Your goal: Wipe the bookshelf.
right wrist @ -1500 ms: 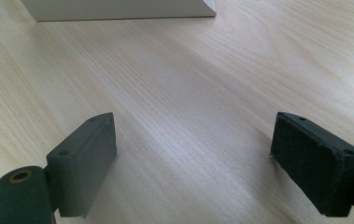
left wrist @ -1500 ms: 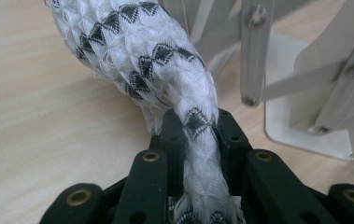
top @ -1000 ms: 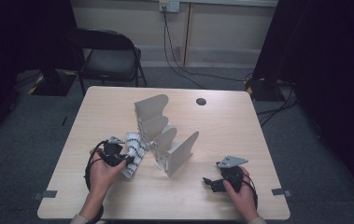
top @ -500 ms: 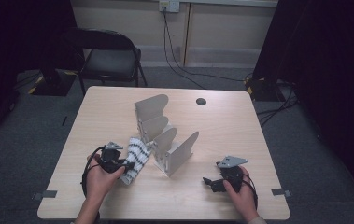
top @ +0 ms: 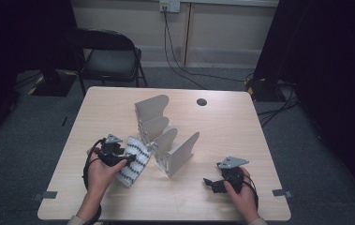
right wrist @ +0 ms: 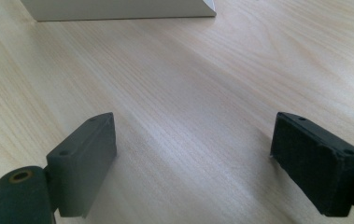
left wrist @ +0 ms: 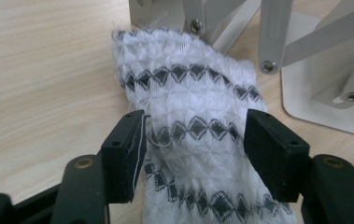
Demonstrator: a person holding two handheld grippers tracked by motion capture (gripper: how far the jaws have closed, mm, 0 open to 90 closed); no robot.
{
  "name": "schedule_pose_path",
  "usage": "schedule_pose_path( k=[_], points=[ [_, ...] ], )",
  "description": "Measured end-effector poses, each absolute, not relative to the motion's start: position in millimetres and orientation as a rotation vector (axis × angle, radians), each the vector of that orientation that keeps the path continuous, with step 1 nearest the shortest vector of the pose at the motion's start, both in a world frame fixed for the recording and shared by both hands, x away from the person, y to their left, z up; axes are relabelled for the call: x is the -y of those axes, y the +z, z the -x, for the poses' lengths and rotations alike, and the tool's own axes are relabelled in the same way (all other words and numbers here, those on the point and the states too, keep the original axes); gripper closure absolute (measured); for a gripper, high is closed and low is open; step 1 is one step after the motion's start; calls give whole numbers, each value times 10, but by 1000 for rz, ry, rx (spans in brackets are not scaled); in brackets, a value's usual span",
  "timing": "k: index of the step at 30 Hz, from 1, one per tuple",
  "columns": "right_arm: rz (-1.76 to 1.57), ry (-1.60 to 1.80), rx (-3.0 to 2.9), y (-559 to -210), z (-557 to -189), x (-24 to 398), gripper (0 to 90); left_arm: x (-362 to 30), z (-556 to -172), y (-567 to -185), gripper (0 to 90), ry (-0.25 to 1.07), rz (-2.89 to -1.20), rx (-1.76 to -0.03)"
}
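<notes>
light wooden table (top: 240, 126) carried a grey metal multi-slot rack (top: 168, 140) at centre. white knitted cloth with black diamond bands (left wrist: 191, 135) lay flat on the table, one end touching the rack's base. left gripper (left wrist: 193, 140) straddled the cloth; jaws had just been opening, pads off the fabric, released. right gripper (right wrist: 193, 158) sat wide apart over bare wood, well away from the rack, grasping nothing.

Light: the worktop (top: 240, 136) was evenly lit from above; the room's sides lay dark.
Shadows: soft and short.
Focus: the high view was slightly soft; the near tongs were blurred in both gripper views.
</notes>
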State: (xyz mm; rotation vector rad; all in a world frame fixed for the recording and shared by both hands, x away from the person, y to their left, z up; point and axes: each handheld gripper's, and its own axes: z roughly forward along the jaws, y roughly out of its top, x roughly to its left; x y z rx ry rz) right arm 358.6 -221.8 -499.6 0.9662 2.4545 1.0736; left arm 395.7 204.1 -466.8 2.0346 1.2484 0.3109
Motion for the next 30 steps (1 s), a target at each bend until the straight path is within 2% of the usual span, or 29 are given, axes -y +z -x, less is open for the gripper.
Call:
schedule_pose_path(
  k=[8,15,24,30],
  points=[
    [-967,1074,-2455,-4996,-3586,2218,135,-1998,-3907,-4786,559,243,-2089,-1232],
    [-966,1074,-2455,-4996,-3586,2218,135,-1966,-3810,-4785,646,212,-2136,-1191],
    [-966,1074,-2454,-4996,-3585,2218,135,-1923,-3690,-4763,712,179,-2195,-1137],
    [-966,1073,-2455,-4996,-3585,2218,136,-1867,-3598,-4760,723,167,-2224,-1083]
  ],
)
